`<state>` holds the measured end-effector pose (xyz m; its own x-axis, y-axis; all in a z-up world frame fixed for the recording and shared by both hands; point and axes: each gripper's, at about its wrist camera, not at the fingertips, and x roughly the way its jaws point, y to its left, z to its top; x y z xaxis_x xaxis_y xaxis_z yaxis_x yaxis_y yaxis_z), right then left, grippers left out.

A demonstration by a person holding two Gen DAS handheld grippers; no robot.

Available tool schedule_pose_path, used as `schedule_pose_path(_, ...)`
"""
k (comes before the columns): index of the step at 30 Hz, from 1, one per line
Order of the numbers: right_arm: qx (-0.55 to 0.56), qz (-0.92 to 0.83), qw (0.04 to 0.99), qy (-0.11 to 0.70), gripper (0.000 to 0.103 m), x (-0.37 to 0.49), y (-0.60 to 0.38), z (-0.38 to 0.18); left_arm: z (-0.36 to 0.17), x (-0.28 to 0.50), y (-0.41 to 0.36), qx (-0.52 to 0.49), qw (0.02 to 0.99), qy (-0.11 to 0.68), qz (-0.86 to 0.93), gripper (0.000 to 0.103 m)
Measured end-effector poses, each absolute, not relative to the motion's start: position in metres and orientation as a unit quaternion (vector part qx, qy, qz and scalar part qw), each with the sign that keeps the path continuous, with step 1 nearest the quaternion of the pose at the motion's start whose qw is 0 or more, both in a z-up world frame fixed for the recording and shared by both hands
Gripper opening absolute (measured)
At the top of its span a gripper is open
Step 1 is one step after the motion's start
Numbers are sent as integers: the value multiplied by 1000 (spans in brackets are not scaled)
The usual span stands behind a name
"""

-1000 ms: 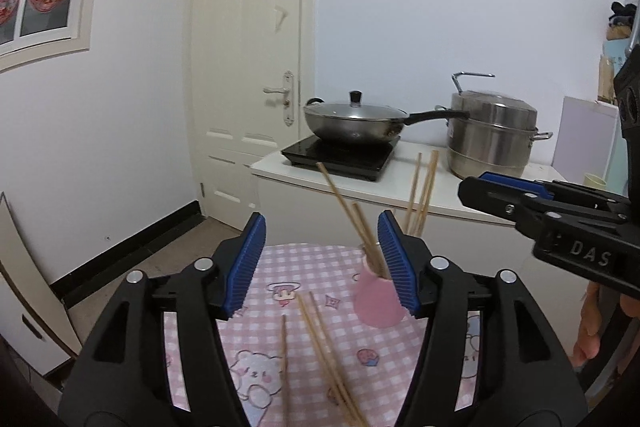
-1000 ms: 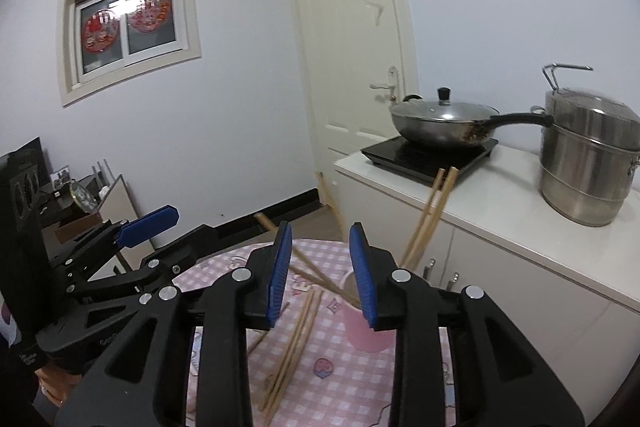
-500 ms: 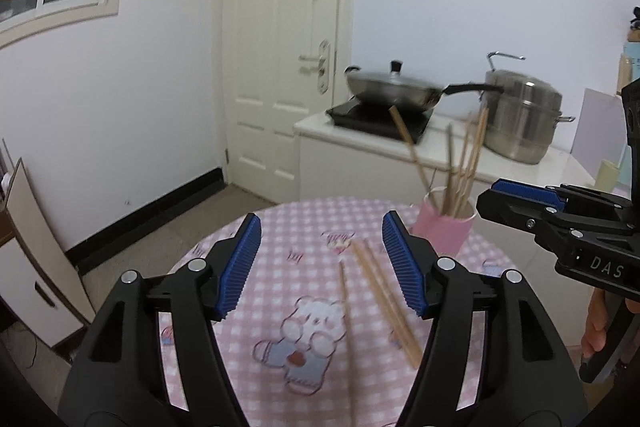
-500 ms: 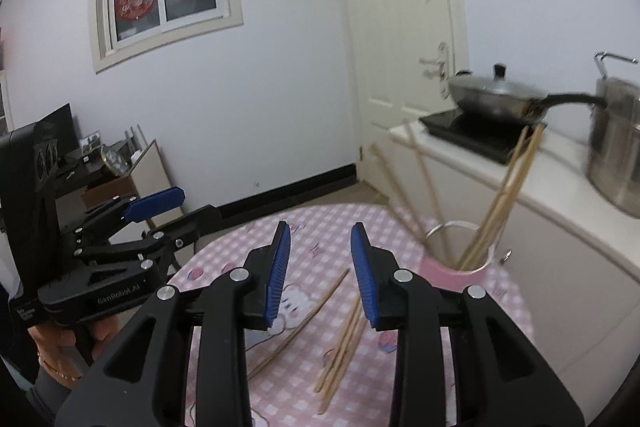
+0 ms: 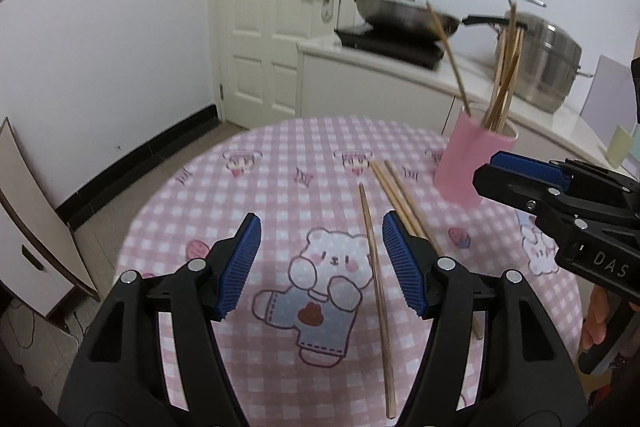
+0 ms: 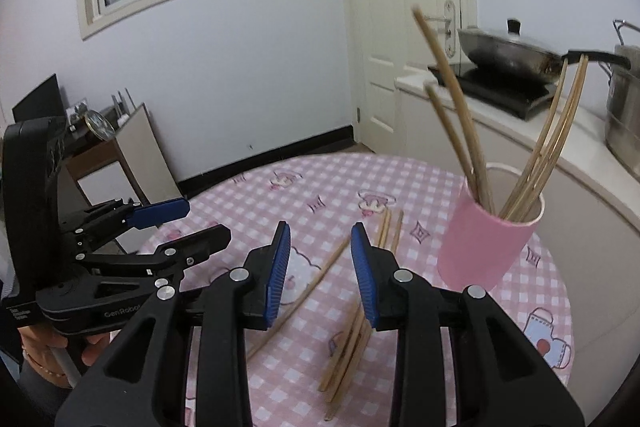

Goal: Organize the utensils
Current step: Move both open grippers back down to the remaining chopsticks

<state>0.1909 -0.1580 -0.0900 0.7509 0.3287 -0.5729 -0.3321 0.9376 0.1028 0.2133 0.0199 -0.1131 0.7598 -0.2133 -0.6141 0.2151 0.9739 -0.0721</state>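
Observation:
A pink cup [image 5: 470, 165] stands on the round table at the far right, with several wooden chopsticks [image 5: 505, 79] upright in it; it also shows in the right wrist view [image 6: 486, 247]. Loose chopsticks [image 5: 376, 263] lie flat on the pink checked cloth, one alone and a bundle [image 6: 352, 339] beside it. My left gripper [image 5: 320, 263] is open and empty above the single chopstick. My right gripper [image 6: 320, 271] is open and empty above the bundle; it also shows from the side in the left wrist view [image 5: 520, 173], near the cup.
The table [image 5: 248, 203] has a pink checked cloth with bear prints. Behind it a white counter [image 5: 380, 67] carries a wok on an induction hob [image 5: 400, 27] and a steel steamer pot [image 5: 540, 63]. A door and a low cabinet [image 6: 120, 155] stand at the left.
Both grippers have tilted down and drawn back, so the table top and loose chopsticks now fill the view. Both stay open and empty.

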Motion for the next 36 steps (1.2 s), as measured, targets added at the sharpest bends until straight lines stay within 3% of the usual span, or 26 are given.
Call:
schedule_pose_path(28, -62, 110, 921, 368, 29, 230, -179, -152, -184, 300, -27, 16, 882, 452, -131, 62)
schedule_pose_path(35, -66, 107, 913, 388, 29, 240, -178, -163, -190, 322, -36, 22, 877, 463, -129, 47)
schedule_pose_path(36, -69, 107, 912, 390, 29, 241, -177, -164, -190, 325, -37, 25, 877, 462, -126, 40)
